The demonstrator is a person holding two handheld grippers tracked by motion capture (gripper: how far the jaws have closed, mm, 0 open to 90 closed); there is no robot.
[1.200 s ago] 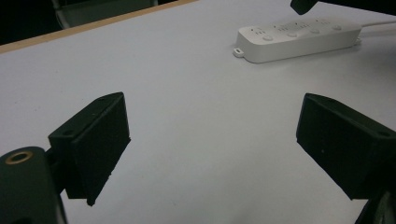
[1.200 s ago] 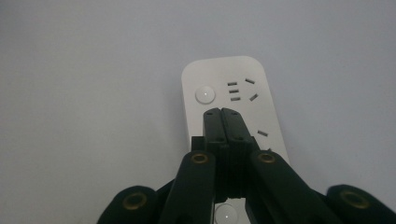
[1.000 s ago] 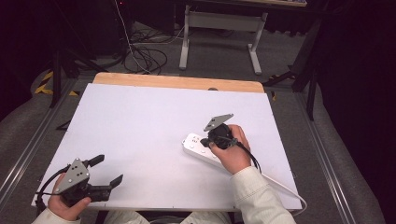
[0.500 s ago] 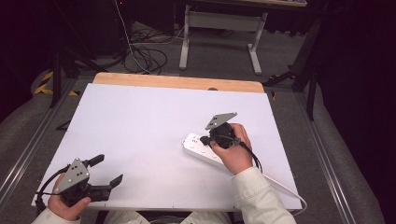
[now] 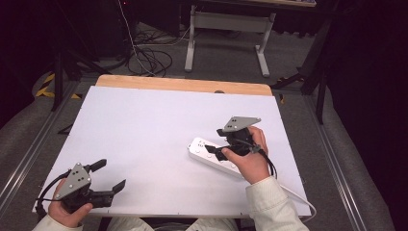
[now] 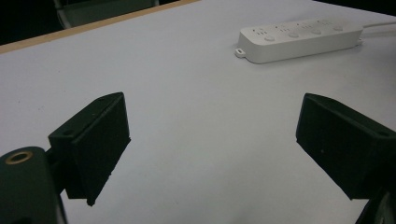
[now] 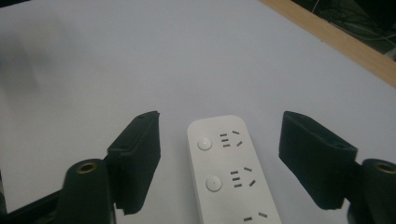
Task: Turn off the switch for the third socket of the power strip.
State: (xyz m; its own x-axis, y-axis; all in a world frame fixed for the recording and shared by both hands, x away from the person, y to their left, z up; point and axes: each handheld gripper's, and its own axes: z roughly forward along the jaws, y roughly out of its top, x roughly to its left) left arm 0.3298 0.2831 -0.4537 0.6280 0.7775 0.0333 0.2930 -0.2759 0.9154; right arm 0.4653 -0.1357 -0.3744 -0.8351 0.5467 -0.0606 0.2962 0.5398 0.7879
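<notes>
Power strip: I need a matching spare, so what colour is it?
White; the power strip shows best in the right gripper view.

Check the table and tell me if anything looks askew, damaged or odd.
Nothing stands out. The white power strip lies flat on the table, set at a slant to its edges but intact, with its sockets and buttons facing up. The right gripper has just been opening, jaws either side of the strip without pressing it.

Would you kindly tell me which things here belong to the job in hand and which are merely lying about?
In the job:
- white power strip
- right gripper, jaws just opened, astride the strip

Lying about:
- left gripper, jaws open over bare table
- floor cables
</notes>
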